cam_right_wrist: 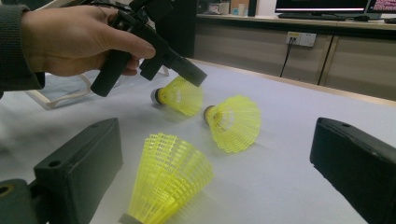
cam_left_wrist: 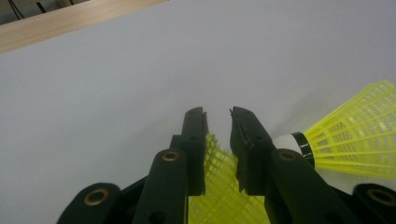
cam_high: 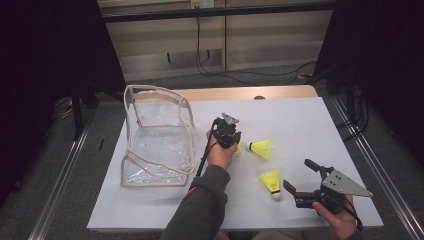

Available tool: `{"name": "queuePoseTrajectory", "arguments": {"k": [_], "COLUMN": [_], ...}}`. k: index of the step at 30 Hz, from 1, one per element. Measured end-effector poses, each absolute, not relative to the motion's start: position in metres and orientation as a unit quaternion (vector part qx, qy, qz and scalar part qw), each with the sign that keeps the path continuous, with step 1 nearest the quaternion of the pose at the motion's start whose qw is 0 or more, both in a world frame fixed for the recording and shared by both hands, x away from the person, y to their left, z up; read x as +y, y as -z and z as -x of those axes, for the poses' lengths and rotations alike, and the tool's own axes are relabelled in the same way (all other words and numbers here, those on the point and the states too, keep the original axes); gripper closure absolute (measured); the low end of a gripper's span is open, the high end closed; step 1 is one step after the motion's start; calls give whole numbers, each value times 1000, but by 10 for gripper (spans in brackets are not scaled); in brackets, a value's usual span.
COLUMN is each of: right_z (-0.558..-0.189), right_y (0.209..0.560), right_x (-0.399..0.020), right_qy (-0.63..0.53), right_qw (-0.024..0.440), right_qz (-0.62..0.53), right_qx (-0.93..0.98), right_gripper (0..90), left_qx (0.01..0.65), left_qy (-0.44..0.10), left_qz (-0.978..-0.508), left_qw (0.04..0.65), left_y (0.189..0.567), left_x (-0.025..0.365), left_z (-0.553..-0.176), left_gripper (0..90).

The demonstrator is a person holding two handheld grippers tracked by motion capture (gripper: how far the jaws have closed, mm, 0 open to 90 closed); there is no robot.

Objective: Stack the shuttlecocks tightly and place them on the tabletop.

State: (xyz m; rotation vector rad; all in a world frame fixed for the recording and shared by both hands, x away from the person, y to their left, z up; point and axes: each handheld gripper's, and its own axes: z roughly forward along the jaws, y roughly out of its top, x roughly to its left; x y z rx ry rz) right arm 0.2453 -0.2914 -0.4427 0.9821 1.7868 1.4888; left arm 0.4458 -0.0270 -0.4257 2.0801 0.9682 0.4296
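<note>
Left claw, jaws nearly pressed together, pinches the mesh skirt of one yellow shuttlecock just above the white bench. A second shuttlecock lies just beside it at three o'clock in the high view, long axis level, cork toward the claw. Right claw, spread and empty, faces the third shuttlecock at nine o'clock. Skirts are stiff open plastic lattice cones. The clear vinyl pouch stands at nine o'clock from the left claw.

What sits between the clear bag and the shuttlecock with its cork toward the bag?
The left hand-held gripper, jaws nearly closed around another yellow shuttlecock's skirt. The high view shows it between the clear bag and that shuttlecock.
</note>
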Motion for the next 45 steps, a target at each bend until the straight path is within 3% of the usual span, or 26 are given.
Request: {"name": "queuePoseTrajectory", "arguments": {"k": [38,45], "right_z": [-246,-246], "right_y": [443,443], "right_x": [-291,-291], "right_qy": [-563,-563], "right_qw": [303,303], "right_qz": [-369,-369], "right_qx": [674,674], "right_gripper": [17,17], "left_qx": [388,395], "left_qy": [-162,-159], "left_qz": [-813,-810], "left_qw": [402,404], "left_y": [421,418], "left_x": [-25,-22], "left_z": [-445,-445], "left_gripper": [652,593]}}
